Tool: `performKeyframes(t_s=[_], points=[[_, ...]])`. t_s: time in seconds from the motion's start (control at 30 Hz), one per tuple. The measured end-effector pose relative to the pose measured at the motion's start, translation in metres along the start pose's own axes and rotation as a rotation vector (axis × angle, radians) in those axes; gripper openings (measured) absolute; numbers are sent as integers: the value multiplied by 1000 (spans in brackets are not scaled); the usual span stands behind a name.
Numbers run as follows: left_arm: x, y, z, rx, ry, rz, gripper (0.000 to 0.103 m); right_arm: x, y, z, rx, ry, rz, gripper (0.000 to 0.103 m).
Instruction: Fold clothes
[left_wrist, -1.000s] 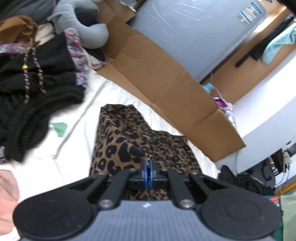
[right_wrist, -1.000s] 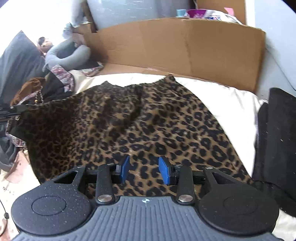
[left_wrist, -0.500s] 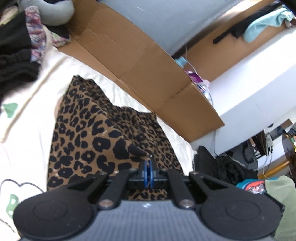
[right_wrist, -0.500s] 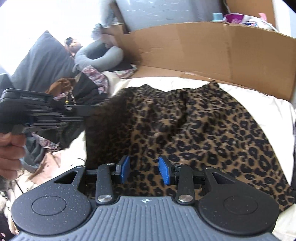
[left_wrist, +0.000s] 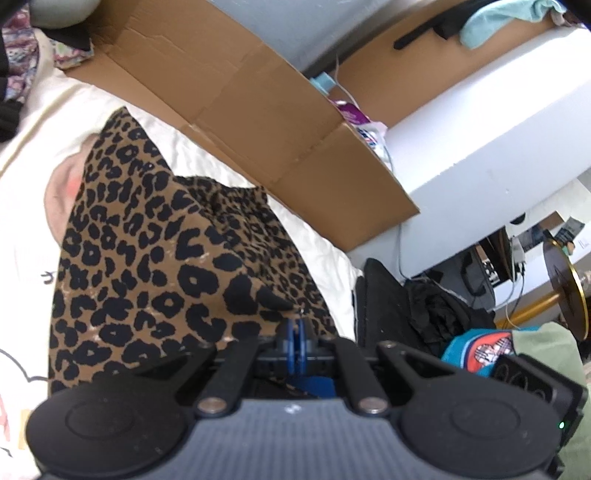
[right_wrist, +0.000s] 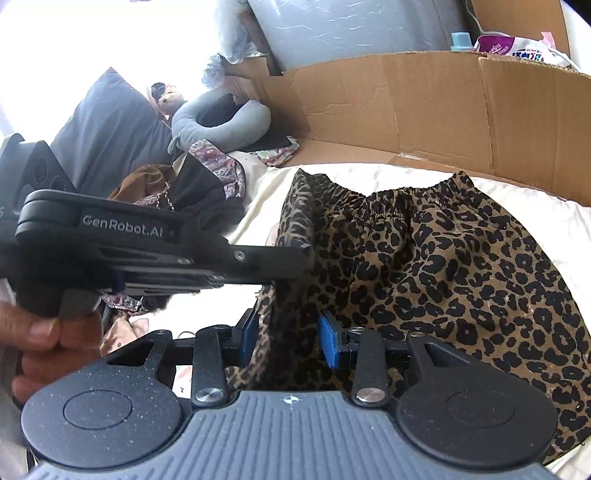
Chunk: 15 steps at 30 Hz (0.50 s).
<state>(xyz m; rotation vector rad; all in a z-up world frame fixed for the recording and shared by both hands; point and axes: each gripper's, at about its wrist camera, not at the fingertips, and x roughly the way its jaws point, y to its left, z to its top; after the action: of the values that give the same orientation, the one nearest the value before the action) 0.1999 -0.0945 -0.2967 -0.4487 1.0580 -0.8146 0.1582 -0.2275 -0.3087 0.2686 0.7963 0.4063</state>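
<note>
While the left gripper (left_wrist: 295, 334) has its jaws clamped on the edge of the leopard-print skirt (right_wrist: 443, 266) lying on the bed (right_wrist: 517, 192), the right gripper (right_wrist: 284, 341) waits half open over a fold. Carry the edge across evenly; line up the hems before letting go.
</note>
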Motion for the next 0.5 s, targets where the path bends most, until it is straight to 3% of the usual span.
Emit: performKeyframes(t_s=[0.2, 0.27, 0.3, 0.33, 0.4, 0.5], points=[[10, -10, -6, 21, 30, -36, 3, 6, -2, 1, -1, -18, -25, 42], [9, -13, -7, 37, 29, -44, 4, 7, -5, 0, -6, -24, -32, 32], [8, -14, -7, 39, 29, -44, 4, 7, -6, -1, -7, -25, -39, 13], [7, -13, -6, 38, 28, -46, 4, 7, -8, -1, -9, -25, -47, 3], [1, -10, -3, 28, 15, -60, 5, 5, -13, -3, -4, -36, -52, 1], [-9, -6, 1, 26, -16, -59, 19, -2, -20, -2, -2, -55, -62, 1]])
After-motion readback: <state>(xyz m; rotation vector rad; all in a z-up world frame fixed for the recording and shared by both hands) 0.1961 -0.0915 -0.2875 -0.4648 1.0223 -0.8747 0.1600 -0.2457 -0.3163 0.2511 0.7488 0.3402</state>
